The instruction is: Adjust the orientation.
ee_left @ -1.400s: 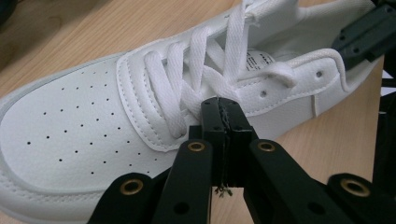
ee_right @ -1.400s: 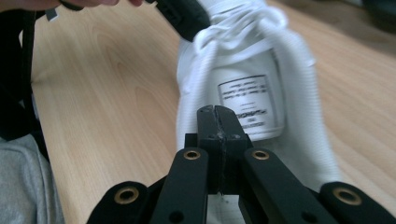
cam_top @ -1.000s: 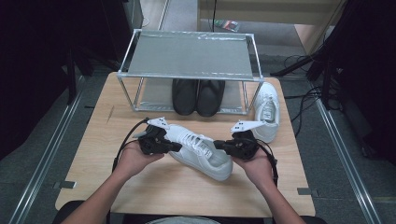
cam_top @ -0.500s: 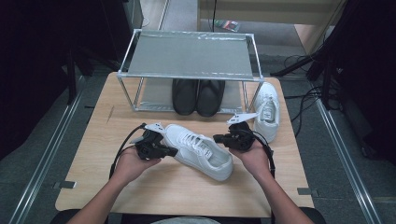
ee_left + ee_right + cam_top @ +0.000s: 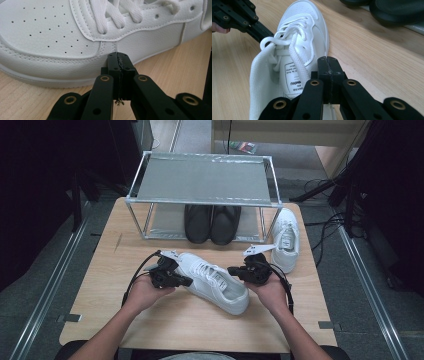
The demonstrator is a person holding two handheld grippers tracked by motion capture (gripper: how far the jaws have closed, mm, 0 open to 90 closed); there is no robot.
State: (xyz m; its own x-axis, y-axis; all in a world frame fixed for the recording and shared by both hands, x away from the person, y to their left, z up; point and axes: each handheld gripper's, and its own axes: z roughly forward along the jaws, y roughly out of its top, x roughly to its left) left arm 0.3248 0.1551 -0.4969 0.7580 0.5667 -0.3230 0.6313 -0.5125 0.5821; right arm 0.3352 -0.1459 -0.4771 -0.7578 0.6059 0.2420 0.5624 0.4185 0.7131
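A white lace-up sneaker [image 5: 215, 282] lies slantwise in the middle of the wooden table [image 5: 125, 265], its toe toward the far left. My left gripper [image 5: 186, 281] is shut with nothing between its jaws. Its tips [image 5: 118, 56] rest against the sneaker's [image 5: 62, 45] side just above the sole. My right gripper [image 5: 233, 270] is shut and holds nothing, its tips [image 5: 328, 61] standing at the edge of the sneaker's [image 5: 297, 55] opening near the tongue. The left gripper [image 5: 265, 31] shows beyond the laces in the right gripper view.
A second white sneaker [image 5: 286, 239] lies at the right, beside a metal shoe rack [image 5: 202, 177] at the table's far side. A pair of black shoes [image 5: 212, 222] stands on its lower shelf. Cables trail from both grippers. Bare table lies in front of the sneaker.
Hardly anything differs: both grippers stay shut against the sneaker's two sides, and the sneaker lies where it was.
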